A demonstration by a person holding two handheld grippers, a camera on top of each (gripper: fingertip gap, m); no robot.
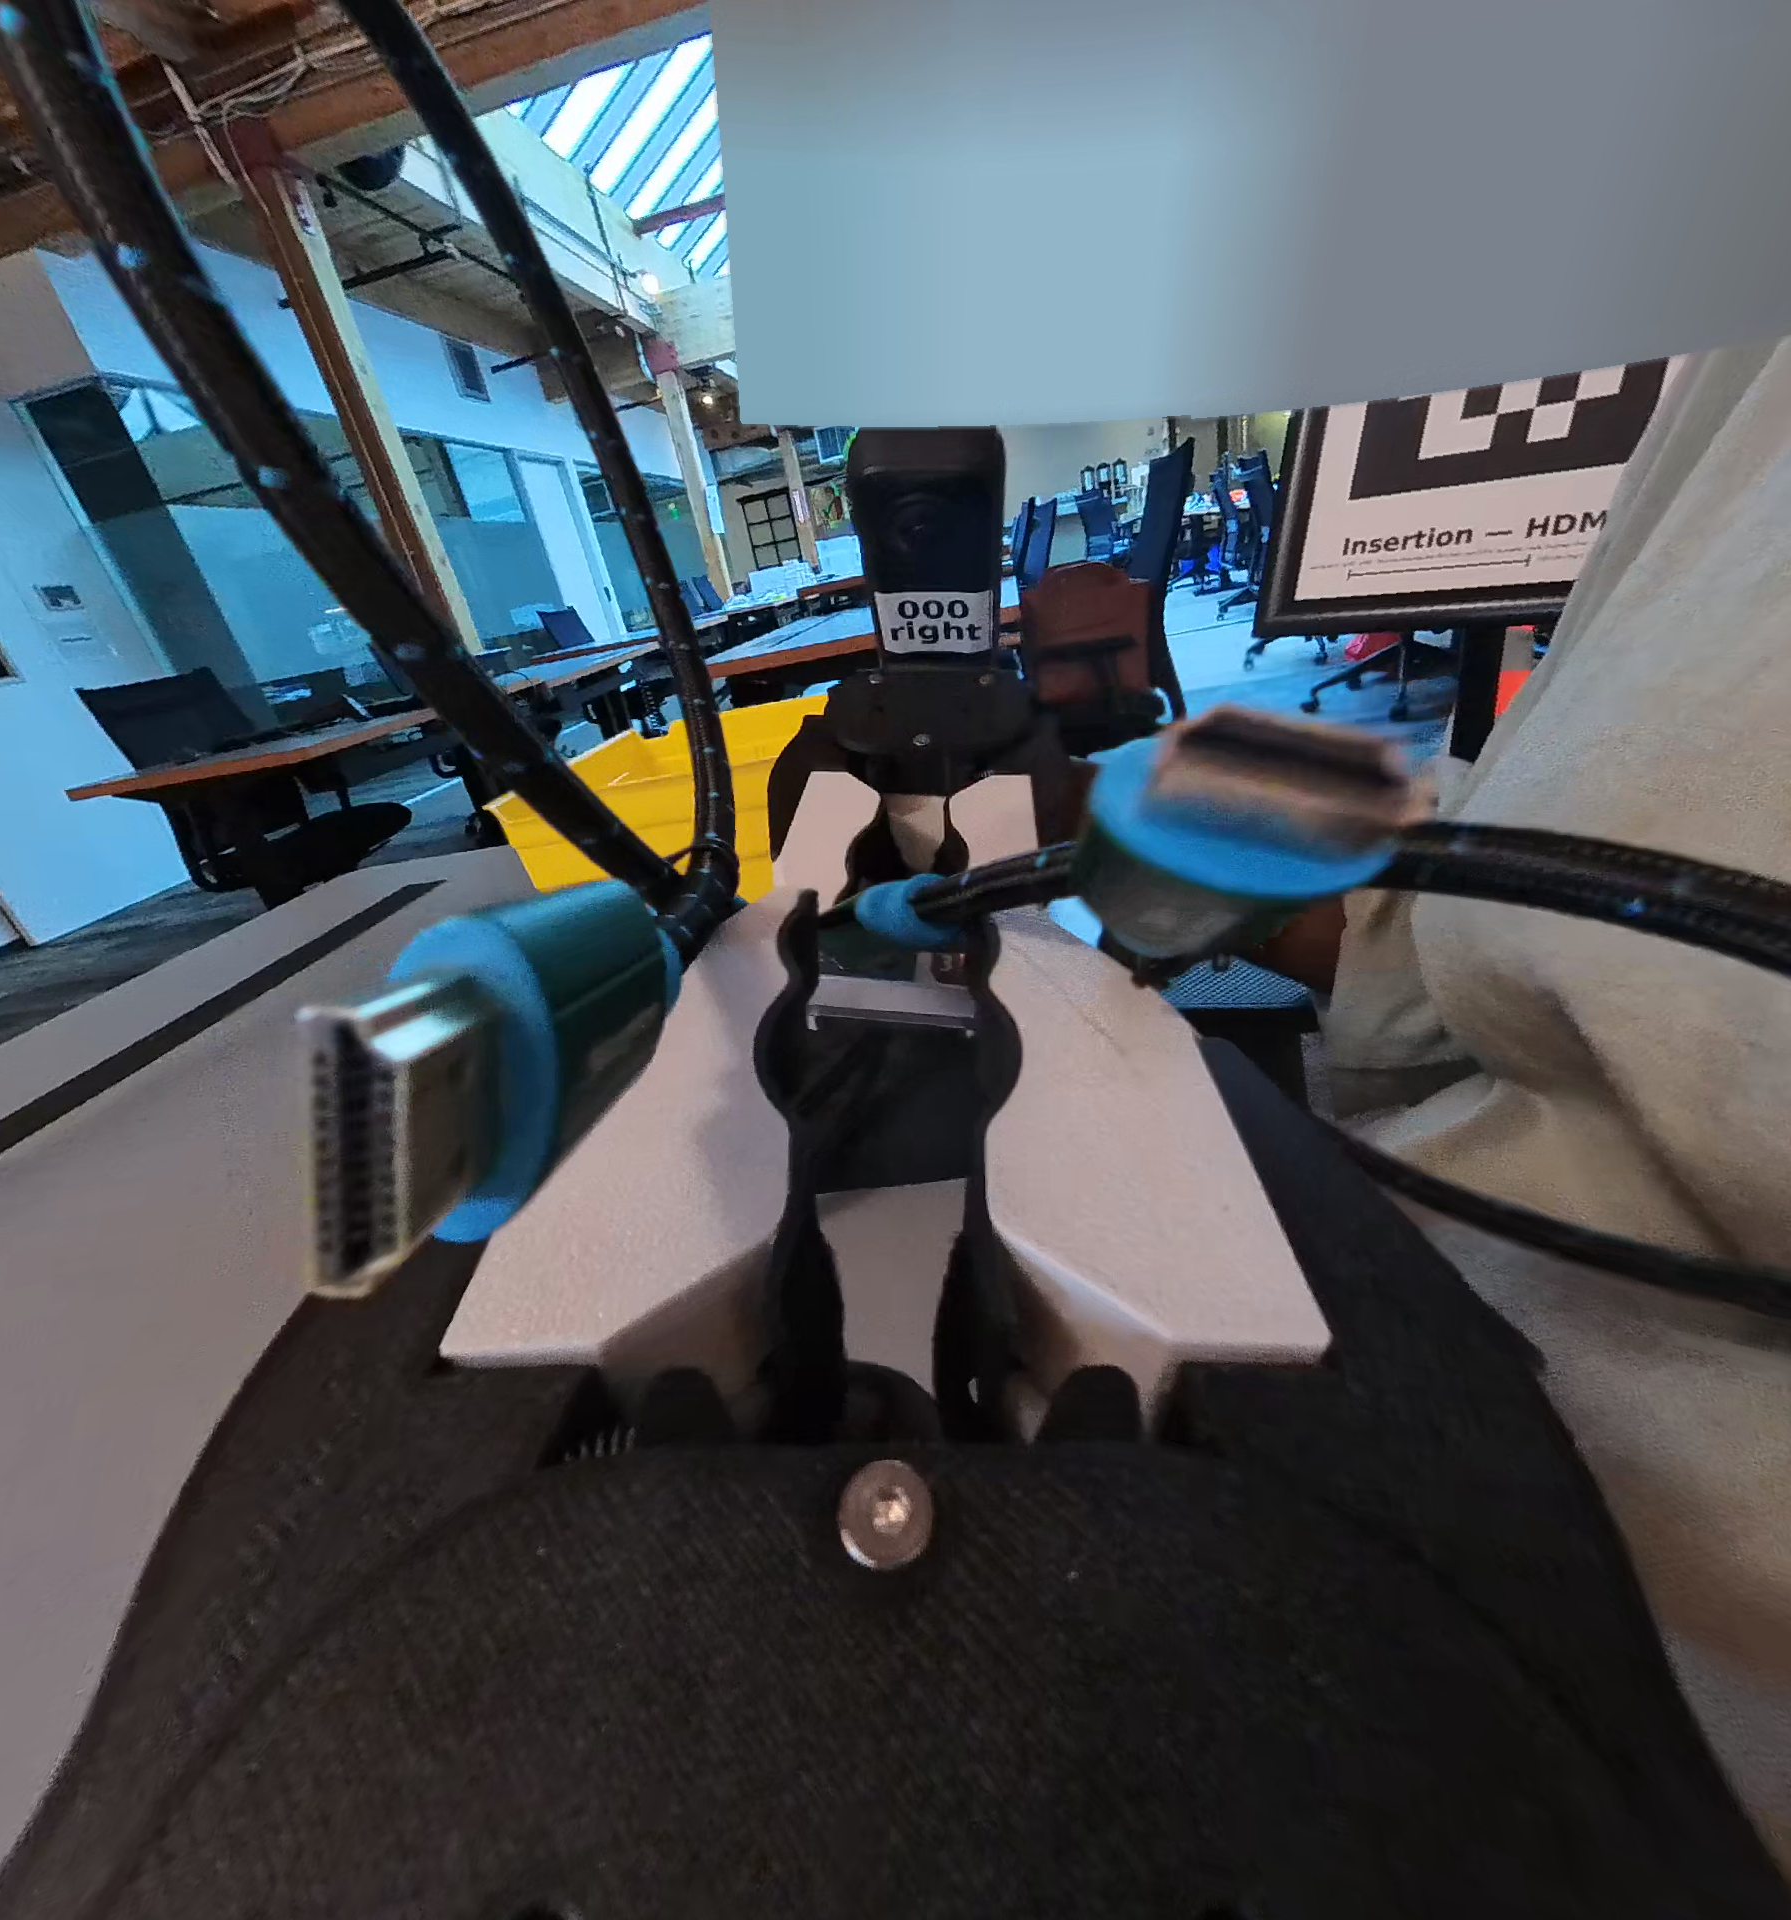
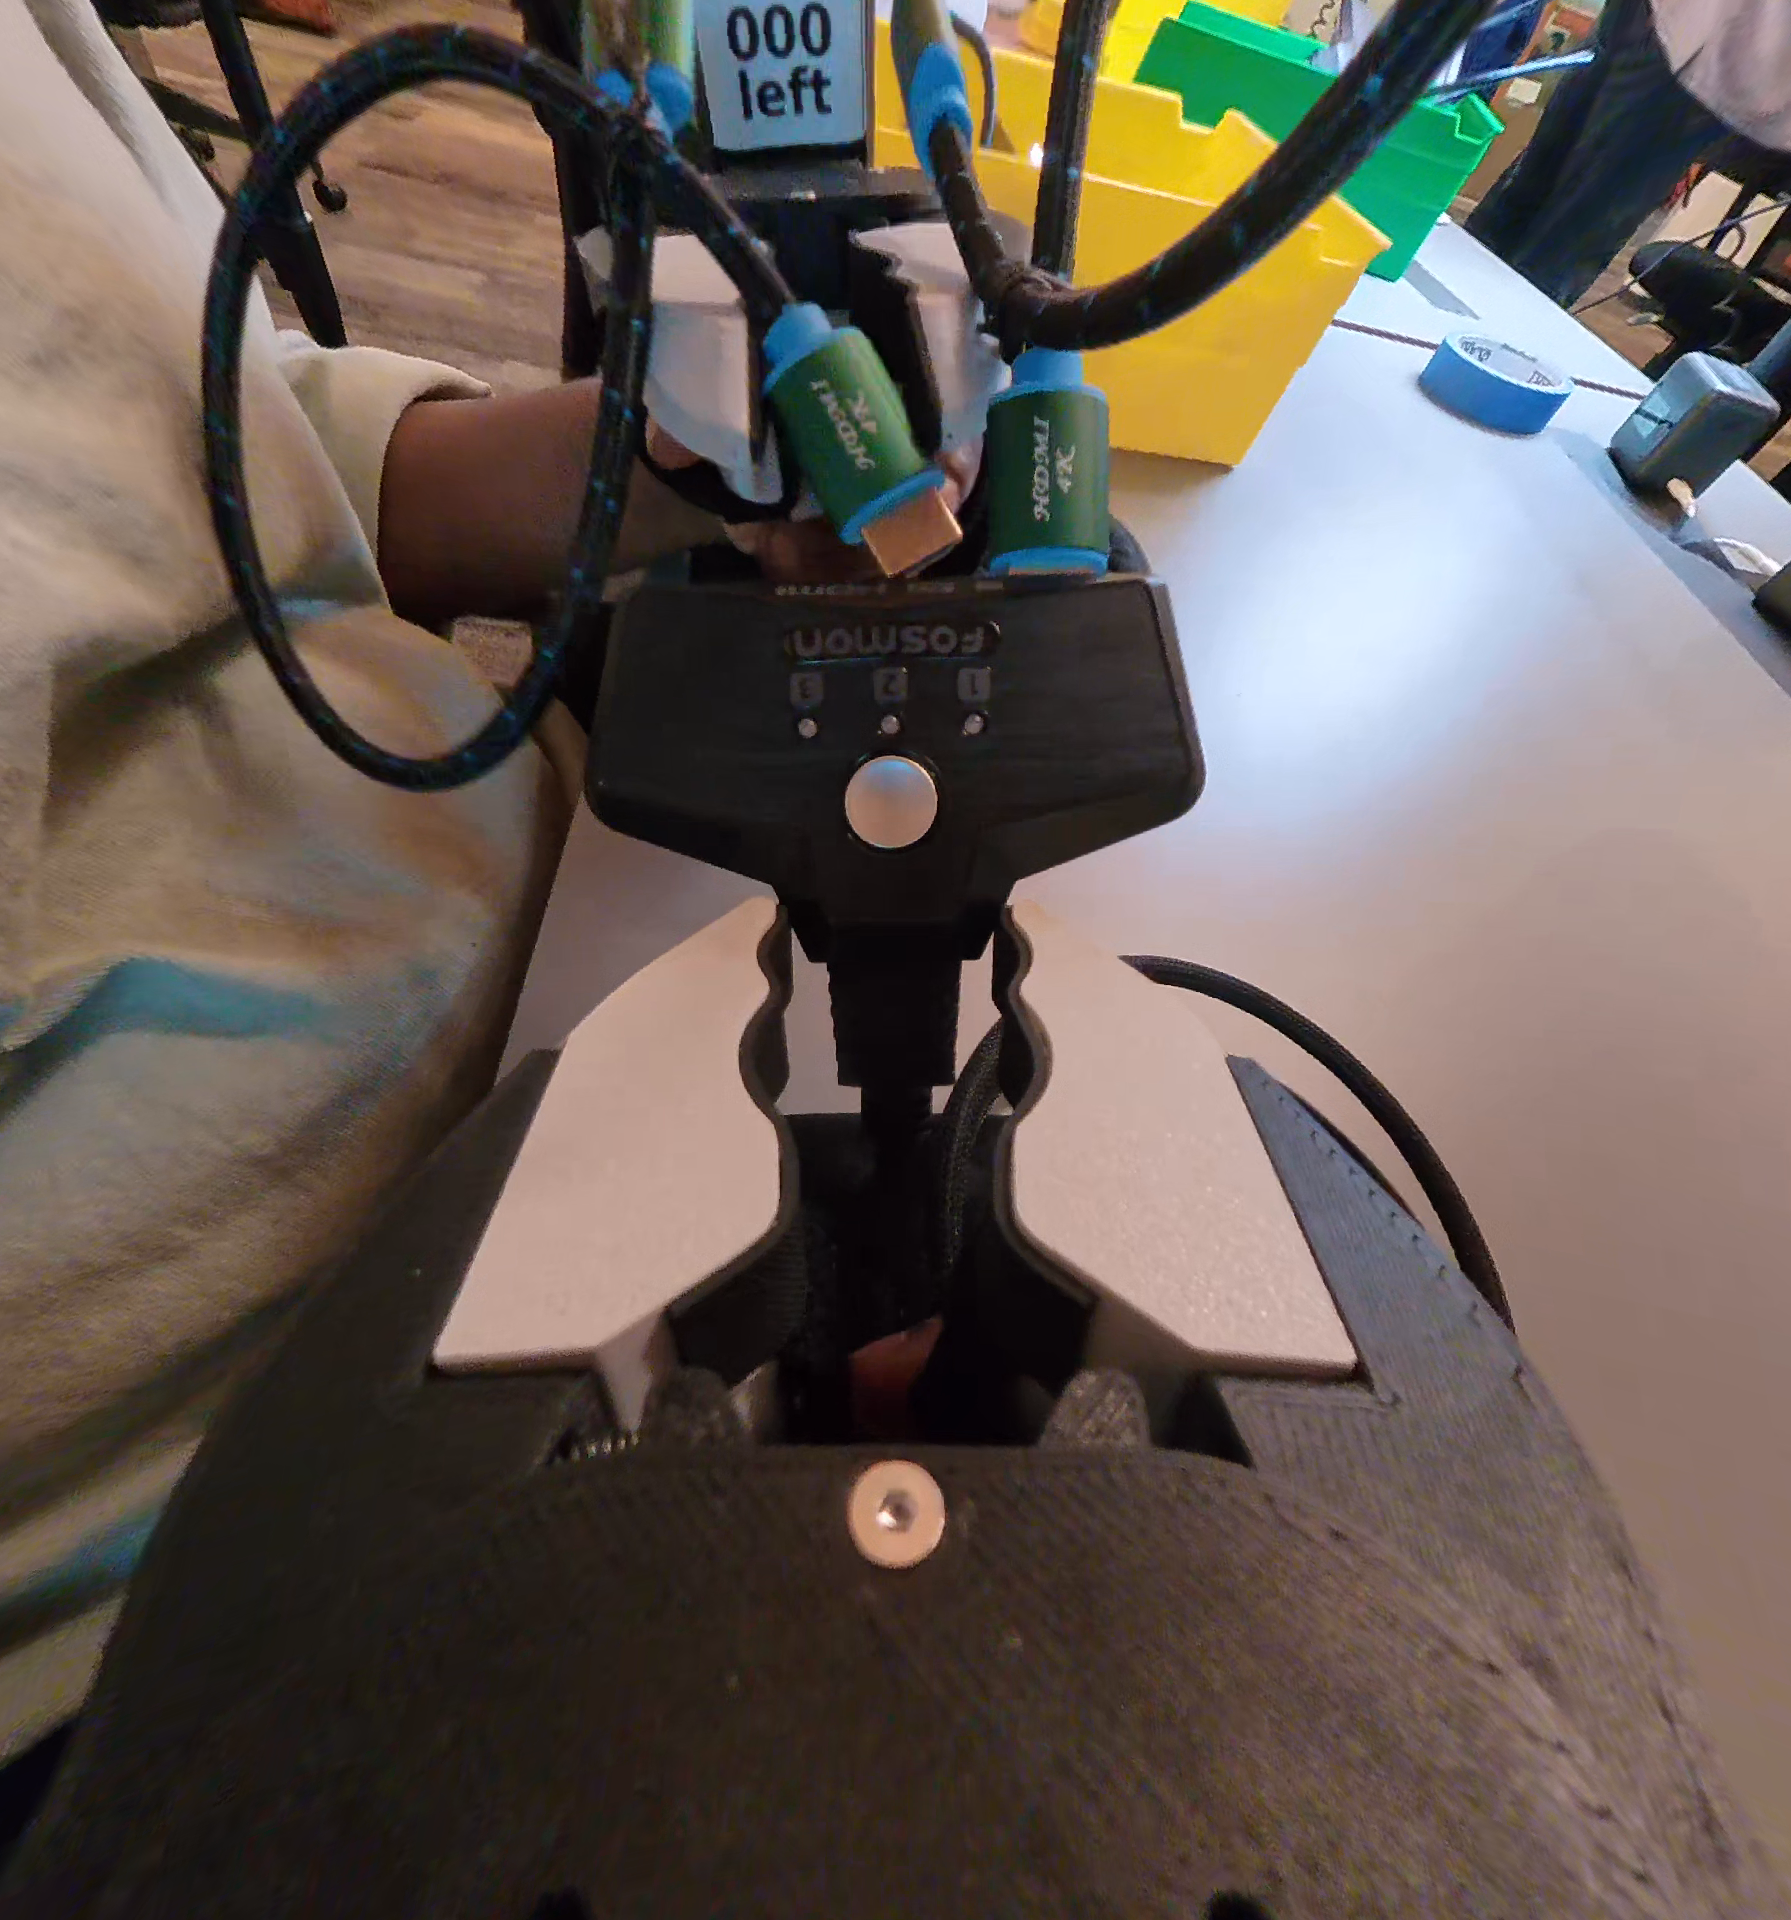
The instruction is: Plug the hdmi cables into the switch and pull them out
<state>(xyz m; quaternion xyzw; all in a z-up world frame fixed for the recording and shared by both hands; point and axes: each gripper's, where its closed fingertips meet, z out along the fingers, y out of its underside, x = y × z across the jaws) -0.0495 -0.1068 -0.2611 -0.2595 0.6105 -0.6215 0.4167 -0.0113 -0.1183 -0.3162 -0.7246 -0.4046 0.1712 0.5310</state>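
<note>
My right gripper is shut on the narrow tail of the black HDMI switch and holds it above the table, ports facing away. One green HDMI plug sits in the switch's right-hand port. My left gripper faces it, shut on a second green plug. That plug is tilted, its gold tip just outside the switch's back edge. Two more plugs dangle near the left camera, one on the left and one on the right. The right gripper shows opposite.
A yellow bin and a green bin stand behind on the white table. A blue tape roll and a grey box lie at the right. A person's beige sleeve and a braided cable loop crowd the left. The tips of one gripper are about 7 cm away from the tips of the other.
</note>
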